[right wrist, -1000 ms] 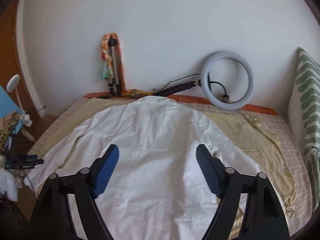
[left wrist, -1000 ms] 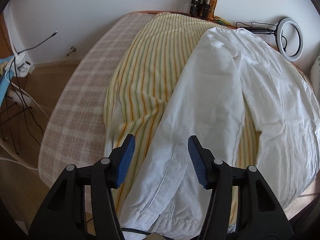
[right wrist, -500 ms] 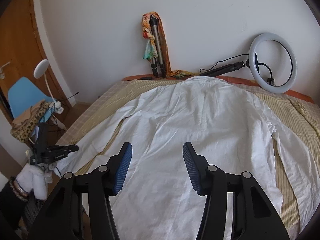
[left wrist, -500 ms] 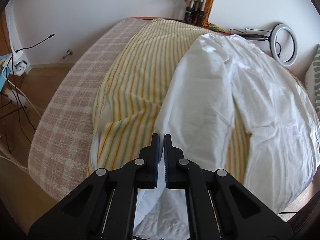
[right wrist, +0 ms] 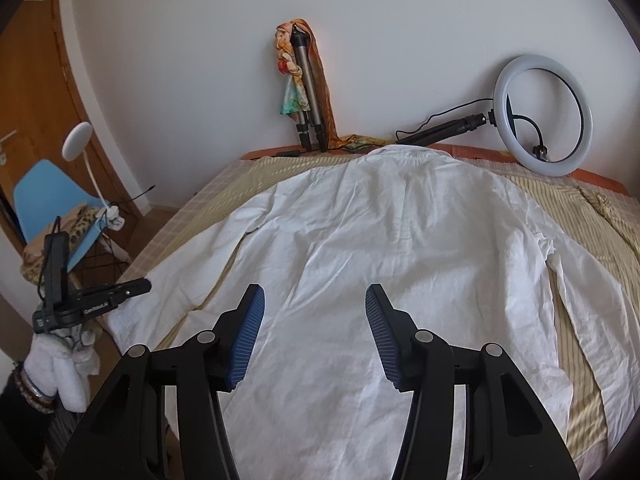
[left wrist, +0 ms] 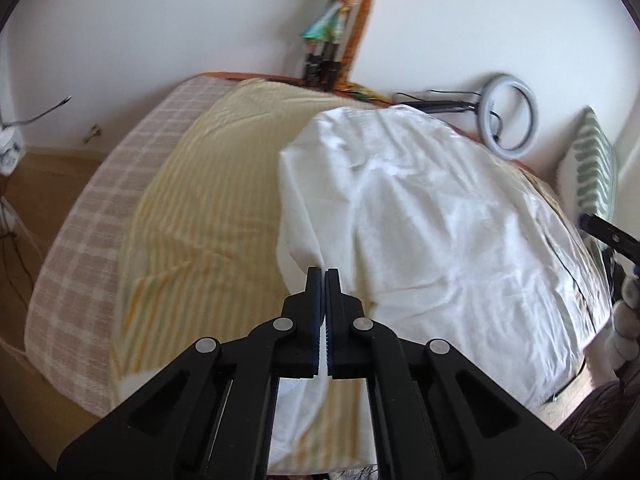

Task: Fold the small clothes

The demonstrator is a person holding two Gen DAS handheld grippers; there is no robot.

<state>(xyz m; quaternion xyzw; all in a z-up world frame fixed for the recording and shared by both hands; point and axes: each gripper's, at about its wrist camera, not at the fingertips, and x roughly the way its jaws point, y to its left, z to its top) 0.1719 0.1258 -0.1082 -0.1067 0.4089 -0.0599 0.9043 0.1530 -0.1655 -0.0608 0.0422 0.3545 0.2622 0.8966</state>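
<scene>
A white long-sleeved shirt (right wrist: 384,248) lies spread back-up on a yellow striped sheet (left wrist: 208,208) on the bed. My left gripper (left wrist: 323,270) is shut on the shirt's left sleeve (left wrist: 304,236) and holds it lifted, the cloth hanging down between the jaws. The same gripper shows at the left of the right wrist view (right wrist: 140,286), at the sleeve end. My right gripper (right wrist: 314,300) is open and empty above the lower back of the shirt. The right sleeve (right wrist: 592,312) lies flat along the shirt's right side.
A ring light (right wrist: 544,116) and a tripod with a scarf (right wrist: 304,92) lean on the wall behind the bed. A green-patterned pillow (left wrist: 592,168) lies at the bed's right. A blue chair (right wrist: 52,200) and lamp stand left of the bed, by a checked mattress edge (left wrist: 92,216).
My left gripper shut on the sleeve and has lifted it, carrying it toward the shirt body. My right gripper has opened slightly wider and stays over the shirt's back.
</scene>
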